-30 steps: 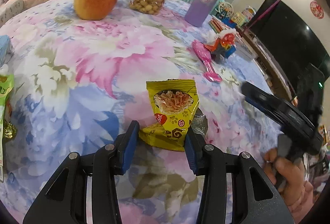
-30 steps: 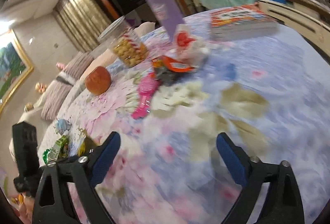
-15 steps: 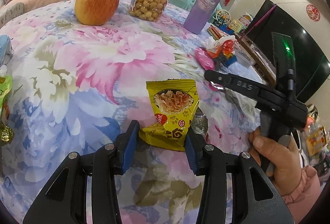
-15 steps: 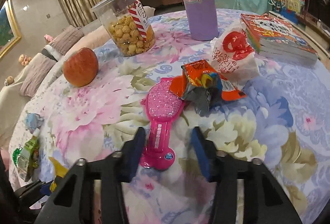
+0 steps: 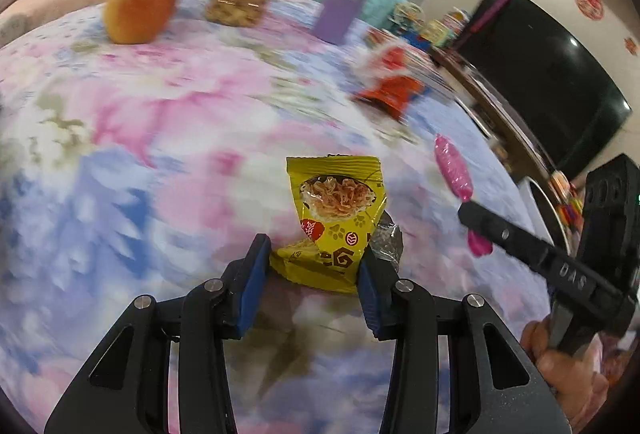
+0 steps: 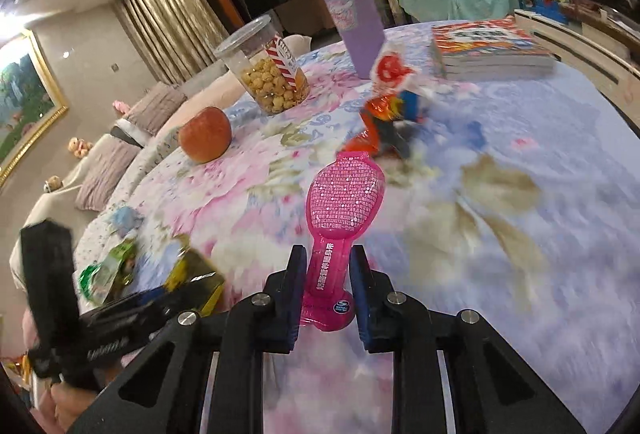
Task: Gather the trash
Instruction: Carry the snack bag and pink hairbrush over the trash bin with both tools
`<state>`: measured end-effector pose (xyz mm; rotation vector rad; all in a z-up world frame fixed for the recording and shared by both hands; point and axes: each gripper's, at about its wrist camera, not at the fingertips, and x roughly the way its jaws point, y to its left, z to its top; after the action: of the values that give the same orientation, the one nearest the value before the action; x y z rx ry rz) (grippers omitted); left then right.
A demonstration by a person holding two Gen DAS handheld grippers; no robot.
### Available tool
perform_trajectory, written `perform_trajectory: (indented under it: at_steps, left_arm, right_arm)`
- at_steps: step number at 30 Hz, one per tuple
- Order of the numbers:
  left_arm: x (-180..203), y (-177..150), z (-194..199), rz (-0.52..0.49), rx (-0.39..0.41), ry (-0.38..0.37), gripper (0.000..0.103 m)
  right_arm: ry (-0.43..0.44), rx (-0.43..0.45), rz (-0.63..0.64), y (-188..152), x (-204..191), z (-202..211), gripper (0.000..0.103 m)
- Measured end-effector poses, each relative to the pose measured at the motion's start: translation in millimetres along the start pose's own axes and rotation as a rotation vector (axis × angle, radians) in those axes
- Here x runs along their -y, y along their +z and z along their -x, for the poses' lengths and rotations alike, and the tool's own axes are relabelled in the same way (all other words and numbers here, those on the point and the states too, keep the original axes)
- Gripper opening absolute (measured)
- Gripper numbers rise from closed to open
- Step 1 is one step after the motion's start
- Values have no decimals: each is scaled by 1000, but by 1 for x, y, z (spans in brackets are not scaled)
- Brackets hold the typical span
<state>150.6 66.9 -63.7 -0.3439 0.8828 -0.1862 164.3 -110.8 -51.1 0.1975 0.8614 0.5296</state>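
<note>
On the tabletop [image 6: 540,154] ahead of your right gripper [image 6: 328,290], the paddle-shaped wrapper [image 6: 344,202] sits between the jaws, its broad end pointing away from you. Just beyond it lie a crumpled snack wrapper [image 6: 378,126] and a plastic bag [image 6: 390,68], touching each other. Behind those stands the tumbler [image 6: 352,22]; the stack of books [image 6: 488,48] is to its right, the popcorn jar [image 6: 266,74] to its left, and the apple [image 6: 205,134] further left and nearer you. At the left edge lie more wrappers [image 6: 108,270]. Your left gripper [image 5: 312,274] has the noodle snack packet [image 5: 336,218] between its jaws, over the tabletop's near part.
</note>
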Motion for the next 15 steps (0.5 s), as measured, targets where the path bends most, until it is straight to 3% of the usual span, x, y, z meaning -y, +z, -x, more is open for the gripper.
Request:
perform_trajectory:
  at_steps: [5, 15]
  left_arm:
    - [42, -9, -8, -71, -33, -50, 40]
    - [112, -21, -19, -200, -72, -103, 40]
  right_arm:
    - [-15, 40, -60, -29, 26, 51, 22]
    - [-87, 114, -156, -43, 72, 108, 22]
